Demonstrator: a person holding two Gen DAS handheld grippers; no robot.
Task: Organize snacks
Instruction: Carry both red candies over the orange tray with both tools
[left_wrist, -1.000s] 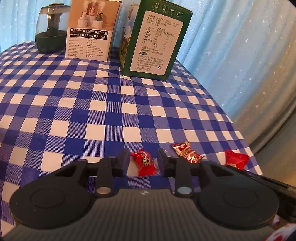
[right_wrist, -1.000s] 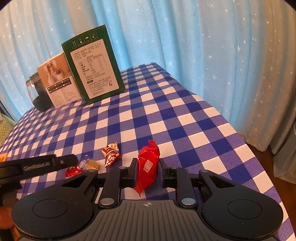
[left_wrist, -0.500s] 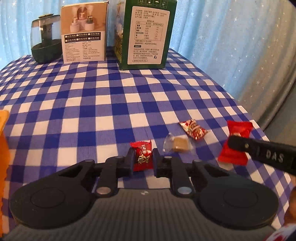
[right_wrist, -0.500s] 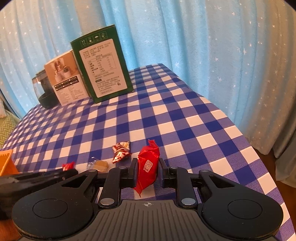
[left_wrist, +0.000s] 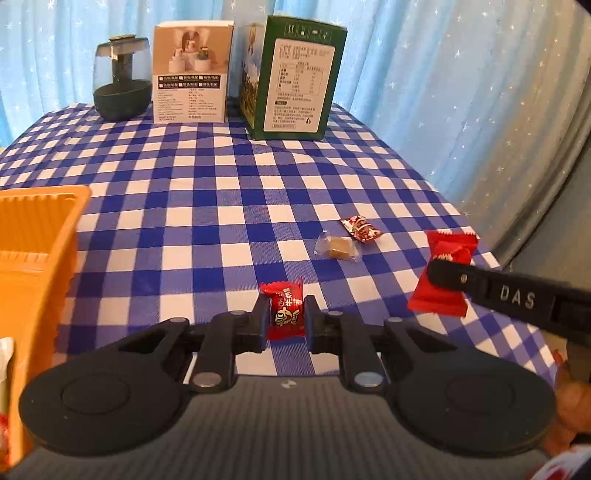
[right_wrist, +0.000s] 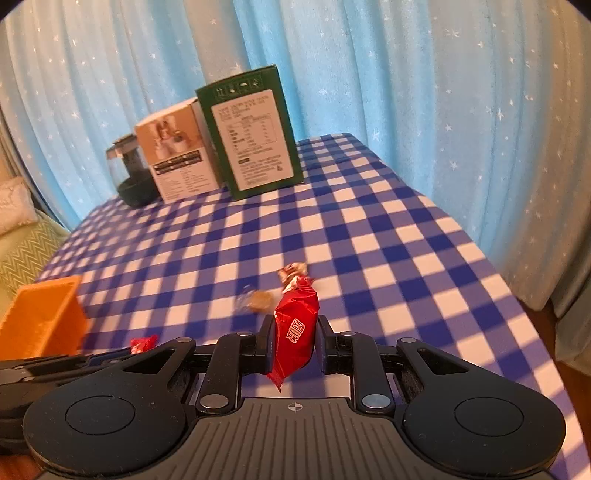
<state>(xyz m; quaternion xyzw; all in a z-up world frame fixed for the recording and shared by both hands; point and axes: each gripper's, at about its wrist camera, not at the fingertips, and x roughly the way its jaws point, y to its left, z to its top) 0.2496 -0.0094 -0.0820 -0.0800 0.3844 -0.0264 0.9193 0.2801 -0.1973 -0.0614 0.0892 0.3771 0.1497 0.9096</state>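
Note:
My left gripper (left_wrist: 285, 314) is shut on a small red candy (left_wrist: 284, 308) and holds it above the checked tablecloth. My right gripper (right_wrist: 295, 338) is shut on a larger red snack packet (right_wrist: 295, 339); the packet also shows in the left wrist view (left_wrist: 445, 273), at the right. A clear-wrapped brown candy (left_wrist: 339, 247) and a red-and-white wrapped candy (left_wrist: 360, 229) lie on the cloth ahead; both show in the right wrist view, the brown candy (right_wrist: 258, 300) and the wrapped candy (right_wrist: 291, 275). An orange bin (left_wrist: 33, 258) stands at the left, also in the right wrist view (right_wrist: 44, 317).
A green box (left_wrist: 295, 77), a white box (left_wrist: 192, 74) and a dark glass jar (left_wrist: 122, 79) stand at the far edge of the table (left_wrist: 184, 177). Blue starred curtains hang behind and to the right. The table's right edge drops off near the candies.
My left gripper closed on the small red candy, lifted it and drew back left, so the orange bin came into view. My right gripper rose and moved left with the red packet.

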